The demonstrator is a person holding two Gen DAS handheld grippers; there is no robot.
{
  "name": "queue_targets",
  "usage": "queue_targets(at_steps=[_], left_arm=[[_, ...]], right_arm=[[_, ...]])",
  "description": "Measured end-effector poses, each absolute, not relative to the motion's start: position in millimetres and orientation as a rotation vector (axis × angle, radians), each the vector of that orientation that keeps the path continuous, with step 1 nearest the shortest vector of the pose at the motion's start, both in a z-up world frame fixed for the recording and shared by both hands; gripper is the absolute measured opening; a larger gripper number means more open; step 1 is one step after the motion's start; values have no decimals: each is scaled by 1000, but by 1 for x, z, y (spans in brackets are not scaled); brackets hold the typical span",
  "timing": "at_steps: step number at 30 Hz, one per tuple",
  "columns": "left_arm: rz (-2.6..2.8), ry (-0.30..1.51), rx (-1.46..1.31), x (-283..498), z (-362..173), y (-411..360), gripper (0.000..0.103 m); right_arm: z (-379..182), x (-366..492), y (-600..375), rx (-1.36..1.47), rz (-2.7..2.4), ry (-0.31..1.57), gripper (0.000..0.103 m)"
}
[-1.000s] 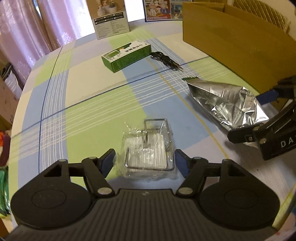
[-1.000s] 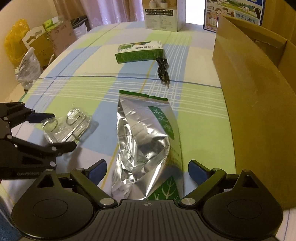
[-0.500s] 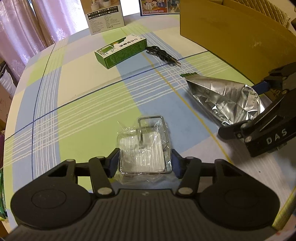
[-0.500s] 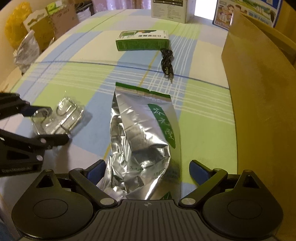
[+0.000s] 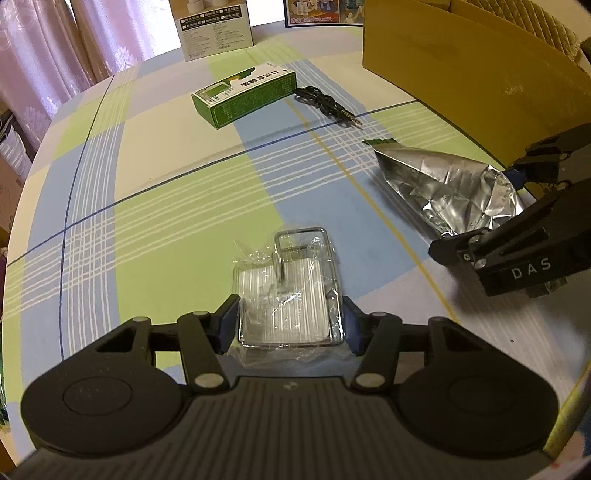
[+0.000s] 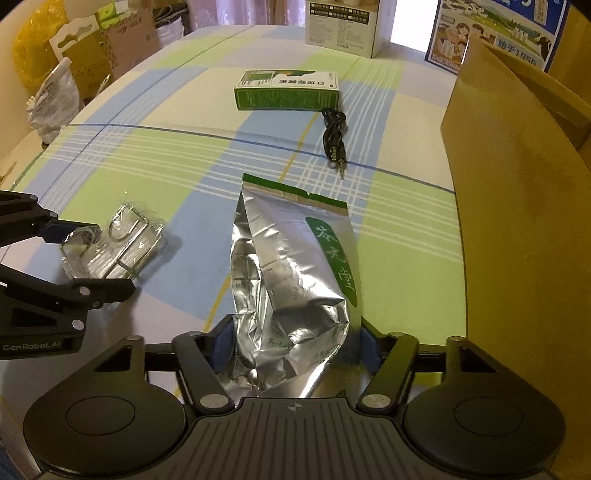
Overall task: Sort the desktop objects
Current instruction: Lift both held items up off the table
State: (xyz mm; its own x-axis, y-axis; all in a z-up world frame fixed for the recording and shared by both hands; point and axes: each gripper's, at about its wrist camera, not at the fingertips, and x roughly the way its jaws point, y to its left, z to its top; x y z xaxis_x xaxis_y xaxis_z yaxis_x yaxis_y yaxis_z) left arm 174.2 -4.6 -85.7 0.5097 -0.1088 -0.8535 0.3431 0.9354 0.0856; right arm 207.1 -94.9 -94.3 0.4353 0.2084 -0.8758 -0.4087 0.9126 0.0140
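Observation:
My left gripper point(image 5: 290, 325) is shut on a clear plastic packet holding a wire metal rack point(image 5: 288, 291), which lies on the checked tablecloth. The packet also shows in the right wrist view point(image 6: 114, 245), with the left gripper point(image 6: 92, 258) around its near end. My right gripper point(image 6: 293, 343) is shut on the near end of a silver foil bag with a green label point(image 6: 291, 273). In the left wrist view the bag point(image 5: 443, 188) lies at the right with the right gripper point(image 5: 498, 206) around its end.
A green and white box point(image 5: 245, 94) and a coiled black audio cable point(image 5: 325, 105) lie further back. A big cardboard box point(image 6: 517, 184) stands along the right side. Two printed cartons point(image 6: 343, 26) stand at the table's far edge. Bags lie beyond the left edge.
Both grippers moved forward and closed: the left jaws came in onto the plastic packet, the right jaws onto the end of the foil bag. The other objects stayed put.

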Motion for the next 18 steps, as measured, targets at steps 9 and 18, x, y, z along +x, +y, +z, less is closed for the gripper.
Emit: queue_targets(at_steps=[9,18], left_arm=[[-260,973,230,174,-78,-4,50],[-234,942,201,176,-72,-2,50]], right_arm=[[-87,205,-99,-163,386,1012,49],[-77,201,-101,-103,391,963,48]])
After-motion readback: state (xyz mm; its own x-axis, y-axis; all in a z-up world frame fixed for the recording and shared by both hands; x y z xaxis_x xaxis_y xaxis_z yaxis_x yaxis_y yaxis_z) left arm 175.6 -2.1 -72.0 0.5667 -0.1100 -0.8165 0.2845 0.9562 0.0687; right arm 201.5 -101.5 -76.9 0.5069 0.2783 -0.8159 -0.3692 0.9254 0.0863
